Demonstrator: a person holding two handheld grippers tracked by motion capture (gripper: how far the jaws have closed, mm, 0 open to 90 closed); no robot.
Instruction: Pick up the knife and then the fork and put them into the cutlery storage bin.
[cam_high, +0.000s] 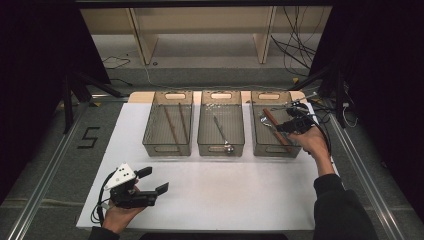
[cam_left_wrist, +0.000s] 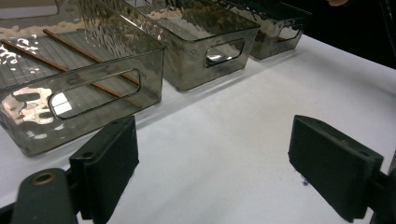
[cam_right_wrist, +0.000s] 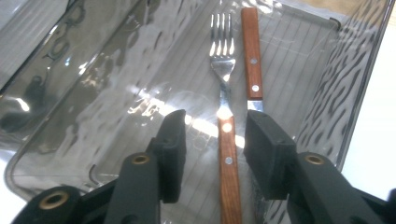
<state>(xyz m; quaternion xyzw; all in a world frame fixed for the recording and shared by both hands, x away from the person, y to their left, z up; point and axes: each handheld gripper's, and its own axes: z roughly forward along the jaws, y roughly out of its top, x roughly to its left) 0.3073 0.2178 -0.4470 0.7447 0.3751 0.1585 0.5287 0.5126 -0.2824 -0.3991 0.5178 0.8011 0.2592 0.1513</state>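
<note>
— Where is your right gripper (cam_right_wrist: 212, 154)?

— Inside the right bin (cam_high: 260, 142), the one farthest right of three in a row on the white bench (cam_high: 225, 195). My right fingers (cam_right_wrist: 264, 149) point down over its ribbed floor.

— Are they holding anything?

— No, they are released. A fork (cam_right_wrist: 224, 70) lies on the bin floor with its wooden handle running up between my two fingers, and there is a gap on each side of it, so neither pad presses the wood. Its tines point away from me.

— Anything beside it?

— A second utensil with a wooden handle (cam_right_wrist: 252, 51), two rivets showing, lies just beside the fork, almost parallel. Its metal end runs under my right-hand finger, so I cannot tell what kind of utensil it is.

— And your left gripper (cam_high: 152, 182)?

— It is low over the near left part of the bench, well apart from the bins. Its fingers (cam_left_wrist: 336, 168) are spread wide, with bare white surface between them.

— What is in the other bins?

— The left bin (cam_left_wrist: 140, 100) holds two chopsticks (cam_left_wrist: 70, 70), lying side by side. The middle bin (cam_high: 220, 145) holds a spoon (cam_high: 222, 134), its bowl toward the near wall.
</note>
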